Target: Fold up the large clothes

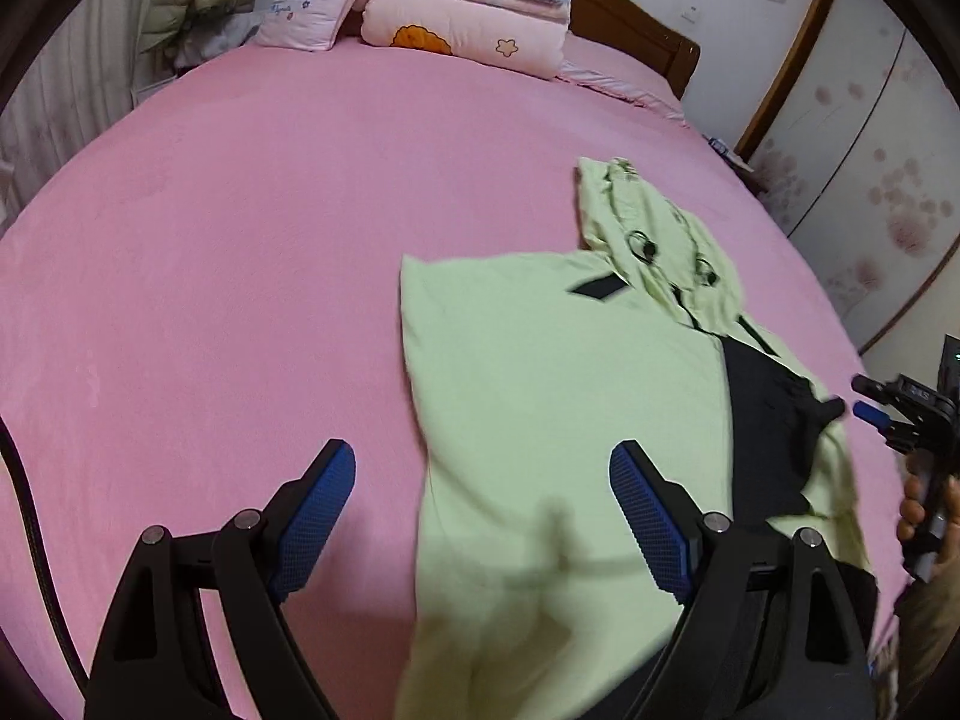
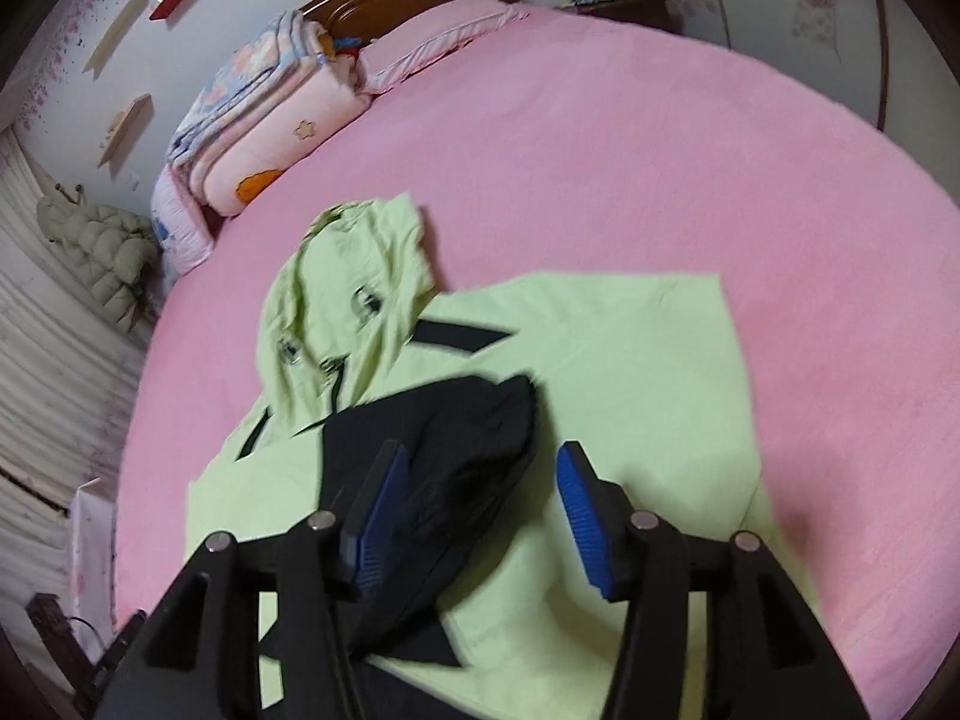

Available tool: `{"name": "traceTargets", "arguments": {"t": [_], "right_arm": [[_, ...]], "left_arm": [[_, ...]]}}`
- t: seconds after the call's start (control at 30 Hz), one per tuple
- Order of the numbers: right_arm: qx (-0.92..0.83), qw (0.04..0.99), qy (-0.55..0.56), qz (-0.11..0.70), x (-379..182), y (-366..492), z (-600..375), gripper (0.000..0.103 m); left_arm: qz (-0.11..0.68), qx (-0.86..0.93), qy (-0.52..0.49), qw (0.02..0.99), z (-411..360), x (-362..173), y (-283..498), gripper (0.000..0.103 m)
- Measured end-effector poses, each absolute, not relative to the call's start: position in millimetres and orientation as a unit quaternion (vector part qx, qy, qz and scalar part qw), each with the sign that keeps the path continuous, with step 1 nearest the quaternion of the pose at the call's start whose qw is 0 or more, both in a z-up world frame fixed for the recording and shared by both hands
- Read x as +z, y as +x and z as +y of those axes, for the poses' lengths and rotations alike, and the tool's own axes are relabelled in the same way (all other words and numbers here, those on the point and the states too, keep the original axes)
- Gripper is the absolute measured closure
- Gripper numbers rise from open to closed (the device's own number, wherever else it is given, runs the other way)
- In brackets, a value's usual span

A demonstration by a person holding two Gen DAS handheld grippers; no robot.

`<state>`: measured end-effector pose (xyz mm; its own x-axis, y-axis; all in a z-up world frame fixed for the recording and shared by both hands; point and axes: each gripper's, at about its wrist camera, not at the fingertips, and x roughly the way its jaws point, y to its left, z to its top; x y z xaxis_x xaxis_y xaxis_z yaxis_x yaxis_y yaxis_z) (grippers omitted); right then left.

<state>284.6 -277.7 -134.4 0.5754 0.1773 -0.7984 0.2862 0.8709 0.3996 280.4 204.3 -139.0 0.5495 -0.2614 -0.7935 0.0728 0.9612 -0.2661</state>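
Pink bed (image 1: 240,240), flattened pale-green hoodie (image 1: 540,390), black sleeve (image 2: 444,456)

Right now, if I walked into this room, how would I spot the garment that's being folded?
Look at the big bed with the pink sheet. On its near part lies a pale green hooded jacket, spread flat with its hood pointing toward the stacked quilts at the headboard. It is the only green thing there, with a black panel across it.
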Motion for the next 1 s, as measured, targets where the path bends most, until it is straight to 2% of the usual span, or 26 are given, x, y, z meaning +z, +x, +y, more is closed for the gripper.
{"name": "traceTargets", "arguments": {"t": [0.27, 0.3, 0.33, 0.37, 0.4, 0.43, 0.47, 0.5, 0.7, 0.87, 0.97, 1.0], "right_arm": [[-0.007, 0.82, 0.239, 0.52, -181, 343, -281, 0.051], [0.0, 0.815, 0.239, 0.529, -187, 347, -280, 0.054], [0.008, 0.811, 0.234, 0.536, -191, 349, -278, 0.063], [0.012, 0.807, 0.222, 0.547, -195, 352, -274, 0.067], [0.01, 0.808, 0.197, 0.555, -196, 353, -270, 0.075], [0.011, 0.813, 0.172, 0.556, -196, 354, -266, 0.079], [0.015, 0.823, 0.145, 0.549, -192, 354, -260, 0.081], [0.021, 0.837, 0.117, 0.534, -184, 353, -254, 0.084], [0.036, 0.904, 0.072, 0.42, -148, 355, -246, 0.085], [-0.01, 0.859, 0.047, 0.509, -198, 376, -242, 0.082], [-0.036, 0.855, 0.055, 0.514, -196, 366, -241, 0.072], [-0.052, 0.856, 0.052, 0.512, -190, 361, -241, 0.067]], "left_arm": [[0.522, -0.065, -0.113, 0.843, 196, -188, 380, 0.017], [0.53, -0.063, -0.114, 0.838, 196, -195, 386, 0.018], [0.542, -0.062, -0.117, 0.83, 195, -204, 394, 0.02], [0.549, -0.062, -0.121, 0.825, 195, -210, 398, 0.031], [0.556, -0.066, -0.123, 0.82, 194, -216, 402, 0.053], [0.559, -0.061, -0.12, 0.818, 194, -220, 404, 0.063], [0.555, -0.051, -0.116, 0.822, 195, -220, 404, 0.083], [0.546, -0.048, -0.119, 0.828, 197, -218, 403, 0.095], [0.485, -0.009, -0.131, 0.864, 209, -206, 391, 0.099], [0.485, 0.019, -0.105, 0.868, 201, -214, 394, 0.098], [0.489, 0.026, -0.077, 0.868, 197, -210, 395, 0.094], [0.489, 0.03, -0.071, 0.869, 197, -205, 395, 0.089]]}}
